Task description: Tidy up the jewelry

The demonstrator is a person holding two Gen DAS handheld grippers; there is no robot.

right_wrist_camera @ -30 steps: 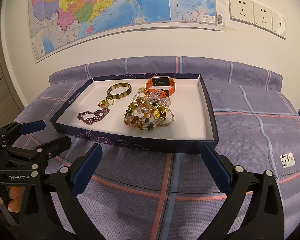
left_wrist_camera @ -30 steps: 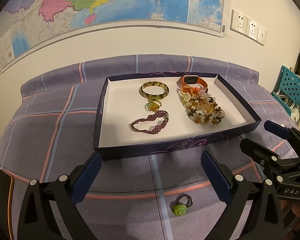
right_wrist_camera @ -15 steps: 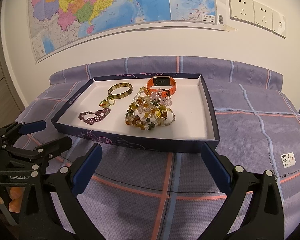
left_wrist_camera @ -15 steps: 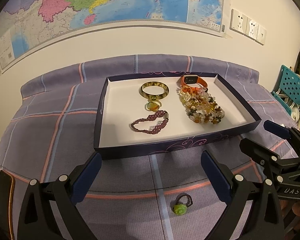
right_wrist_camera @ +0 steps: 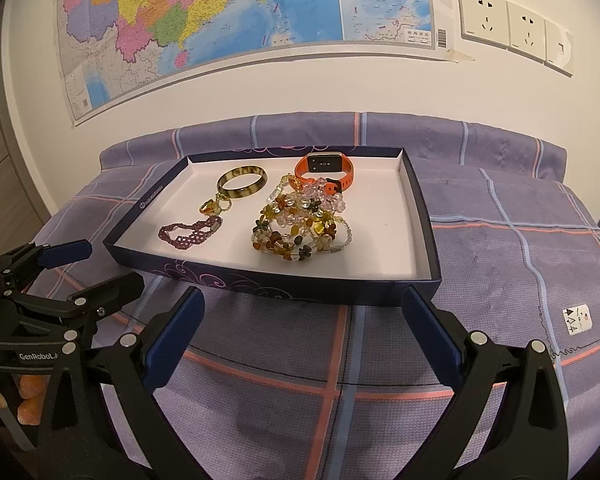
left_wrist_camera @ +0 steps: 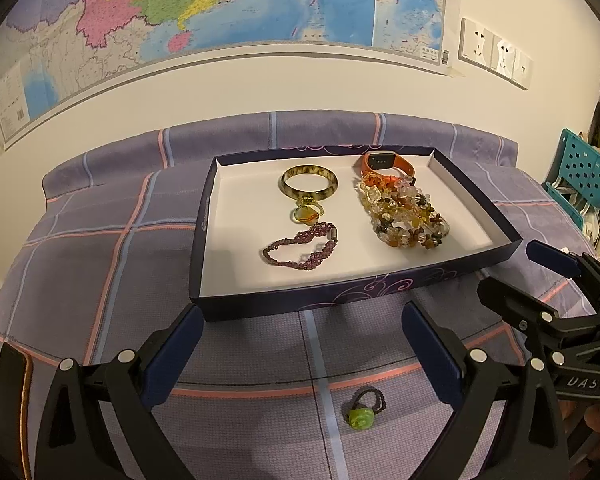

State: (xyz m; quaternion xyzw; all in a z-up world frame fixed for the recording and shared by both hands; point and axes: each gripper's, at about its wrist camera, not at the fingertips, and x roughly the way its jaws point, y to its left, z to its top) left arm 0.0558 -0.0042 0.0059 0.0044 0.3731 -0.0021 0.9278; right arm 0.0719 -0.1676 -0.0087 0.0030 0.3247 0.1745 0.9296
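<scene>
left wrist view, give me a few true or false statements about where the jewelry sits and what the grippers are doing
1. The green flower ring lies inside the dark blue shallow box. False: it lies on the purple checked cloth, outside the box.
2. The orange smart band sits in the box's far part. True.
3. The left gripper holds the dark red beaded bracelet. False: its jaws are open and empty.
4. The mottled yellow bangle is in the box. True.
5. The right gripper is open. True.
</scene>
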